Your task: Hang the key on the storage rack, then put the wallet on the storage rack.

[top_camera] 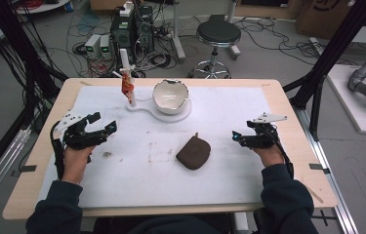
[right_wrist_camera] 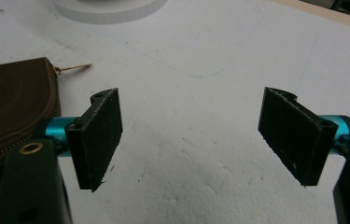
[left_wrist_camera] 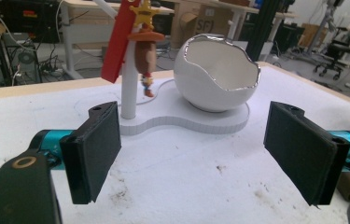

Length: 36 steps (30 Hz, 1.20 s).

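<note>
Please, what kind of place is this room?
Probably a robotics lab or workshop. Computer towers and loose cables sit on the floor behind the table, beside a round stool, and black frame posts stand around it.

We've got one camera up high on our side, looking forward and down over the whole bench [top_camera: 278,97]. The left claw [left_wrist_camera: 196,154] cam sits low and close, facing the white bowl [left_wrist_camera: 217,74] and its stand. The right claw [right_wrist_camera: 191,140] cam hugs the surface beside the brown pouch [right_wrist_camera: 9,112], which the high view shares.
</note>
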Available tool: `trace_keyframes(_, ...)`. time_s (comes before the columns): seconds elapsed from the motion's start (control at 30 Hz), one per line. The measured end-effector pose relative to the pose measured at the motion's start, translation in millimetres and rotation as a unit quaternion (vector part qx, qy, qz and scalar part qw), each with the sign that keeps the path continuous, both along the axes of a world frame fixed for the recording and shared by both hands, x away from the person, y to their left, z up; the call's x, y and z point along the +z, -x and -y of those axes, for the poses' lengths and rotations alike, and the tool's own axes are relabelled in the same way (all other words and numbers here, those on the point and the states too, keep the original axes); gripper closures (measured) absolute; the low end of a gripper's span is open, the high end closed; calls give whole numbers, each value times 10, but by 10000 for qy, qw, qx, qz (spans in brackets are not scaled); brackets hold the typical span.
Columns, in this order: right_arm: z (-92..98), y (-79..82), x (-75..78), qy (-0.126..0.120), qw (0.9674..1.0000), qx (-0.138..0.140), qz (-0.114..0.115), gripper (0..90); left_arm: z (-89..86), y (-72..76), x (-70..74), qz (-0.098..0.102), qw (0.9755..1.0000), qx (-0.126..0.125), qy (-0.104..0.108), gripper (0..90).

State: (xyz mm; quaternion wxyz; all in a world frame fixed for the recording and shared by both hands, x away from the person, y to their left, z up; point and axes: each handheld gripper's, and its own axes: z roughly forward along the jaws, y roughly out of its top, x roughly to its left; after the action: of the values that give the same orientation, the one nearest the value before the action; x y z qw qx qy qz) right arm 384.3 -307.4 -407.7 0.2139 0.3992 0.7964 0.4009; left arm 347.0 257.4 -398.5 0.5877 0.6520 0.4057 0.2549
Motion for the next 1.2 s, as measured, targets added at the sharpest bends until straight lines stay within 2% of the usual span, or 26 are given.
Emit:
trace_keyframes(0.2,-111,-11,38,-9,9999,125,75,221,-121,23,-65,191,9998,-25,-11,187)
trace_keyframes(0.33,-141,-14,46,-58,9999,122,102,221,-130,50,-88,281,9995,-133,-17,188)
trace_keyframes(0.4,-142,-4,48,-98,9998,120,96,221,-110,48,-98,259,9995,-184,-73,188)
trace_keyframes(0.57,-132,6,57,-146,9997,151,115,222,-50,23,-107,139,9996,-239,58,180)
trace_keyframes(0.8,-188,11,24,-134,9996,245,-24,222,-42,4,-125,27,9997,-246,58,176)
trace_keyframes(0.87,-211,21,25,-138,9994,311,-25,222,-42,1,-129,-22,9997,-239,85,176)
trace_keyframes(1.03,-284,38,19,-181,9982,569,-82,221,-35,4,-139,-128,9996,-238,-1,176)
trace_keyframes(1.2,-414,65,10,-283,9961,822,-172,217,-9,34,-150,-146,9996,-228,23,176)
